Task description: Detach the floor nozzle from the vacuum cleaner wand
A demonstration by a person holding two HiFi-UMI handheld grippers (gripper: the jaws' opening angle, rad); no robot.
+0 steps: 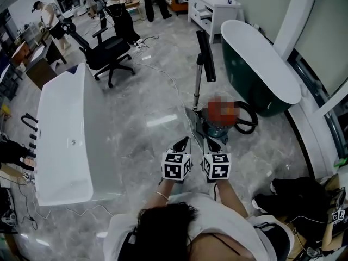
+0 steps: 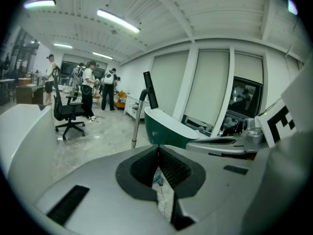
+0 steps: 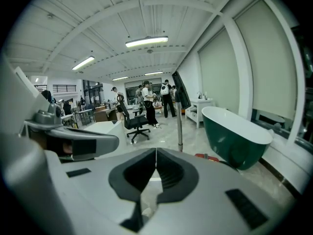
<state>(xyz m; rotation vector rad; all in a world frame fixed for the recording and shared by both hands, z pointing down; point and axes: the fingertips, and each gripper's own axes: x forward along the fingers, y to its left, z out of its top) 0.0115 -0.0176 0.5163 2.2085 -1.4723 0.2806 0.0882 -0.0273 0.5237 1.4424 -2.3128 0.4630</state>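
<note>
two closed hand-held grippers (image 1: 186, 140) (image 1: 209, 142) carry black square markers (image 1: 176, 166), seemingly codes

No words, brand names or numbers can be read anywhere; only square black-and-white markers (image 1: 176, 166) show.
</note>
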